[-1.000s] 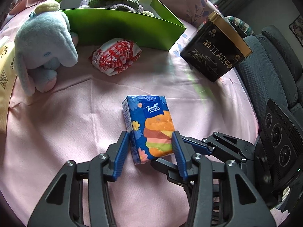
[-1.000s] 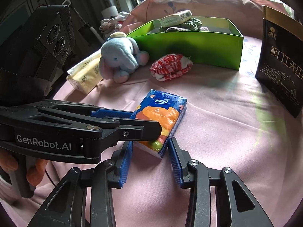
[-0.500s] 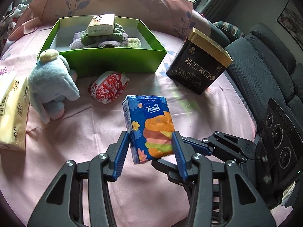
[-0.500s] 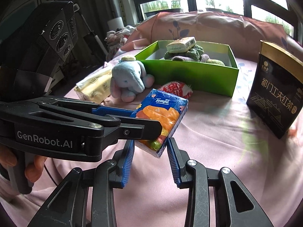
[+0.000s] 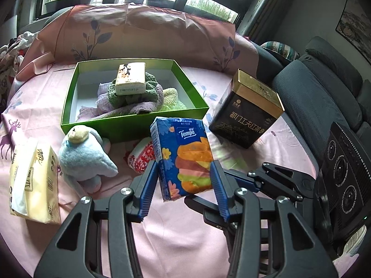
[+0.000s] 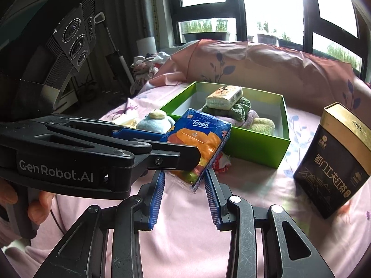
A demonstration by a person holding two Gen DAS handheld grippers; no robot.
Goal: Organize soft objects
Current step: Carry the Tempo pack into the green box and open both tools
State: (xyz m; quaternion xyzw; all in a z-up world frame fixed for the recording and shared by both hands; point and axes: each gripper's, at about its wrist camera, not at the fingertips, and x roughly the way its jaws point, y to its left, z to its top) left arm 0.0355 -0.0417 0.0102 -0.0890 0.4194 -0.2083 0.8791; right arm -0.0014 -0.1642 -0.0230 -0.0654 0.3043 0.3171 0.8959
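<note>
Tempo tissue pack [image 5: 185, 157] is up in the air rn, off the pink cloth, w/ the green box [image 5: 134, 125] just behind it. Both sets of tongs are on it: left tongs [image 5: 184, 183] pinch its lower end across the width, right tongs [image 6: 184, 185] come in from the side and squeeze the lower corner, jaws fairly narrow around the pack. Two grips prob bc the pack is squishy and slippery wrap, so one pinch could let it sag or twist. It's tilted a bit, top end leaning toward the box, which imo fits a carry to drop it in there.

Box contents: a pile of knit cloths (purple, dark green, pale yellow-green) bunched in the middle, w/ a small beige tissue pack [image 5: 130, 78] sitting on top of the pile. White floor of the box is bare on the left and back.

Not in the box yet: blue plush elephant [image 5: 85, 159] just in front of the box's left corner, red/white packet [image 5: 141, 159] beside it, partly hidden behind the Tempo pack, yellow tissue bag [image 5: 32, 180] at far left. Black tea tin [image 5: 248, 111] stands right of the box. Hard thing, so prob stays out.
</note>
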